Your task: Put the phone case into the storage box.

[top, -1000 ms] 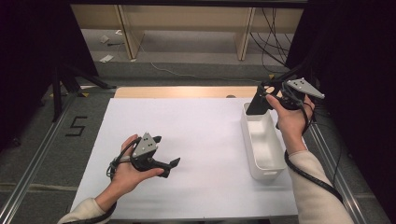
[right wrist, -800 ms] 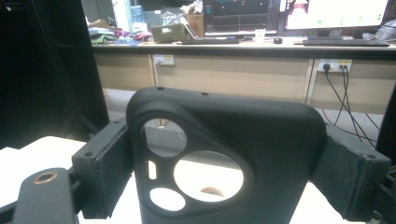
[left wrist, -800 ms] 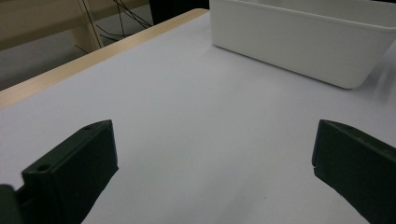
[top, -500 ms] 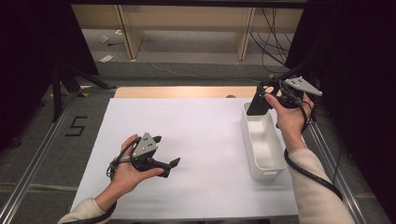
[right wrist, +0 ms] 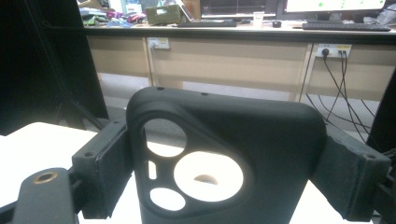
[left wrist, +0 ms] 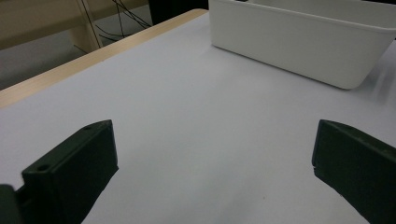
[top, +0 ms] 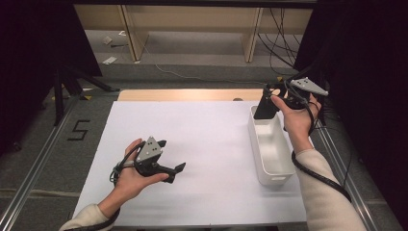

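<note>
white table [top: 202, 134], phone case [right wrist: 224, 158] clamped in right claw [right wrist: 224, 186]

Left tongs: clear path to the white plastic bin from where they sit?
Probably yes. The left tongs stand open over the bare white table top, and nothing lies between them and the white plastic bin.

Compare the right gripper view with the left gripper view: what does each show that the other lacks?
Right gripper view: a black phone case with camera cutouts clamped between its jaws, and a counter with a keyboard beyond. Left gripper view: the white bin standing on the table, past wide-open jaws with nothing between them. Both share the white table surface and wooden furniture behind.
</note>
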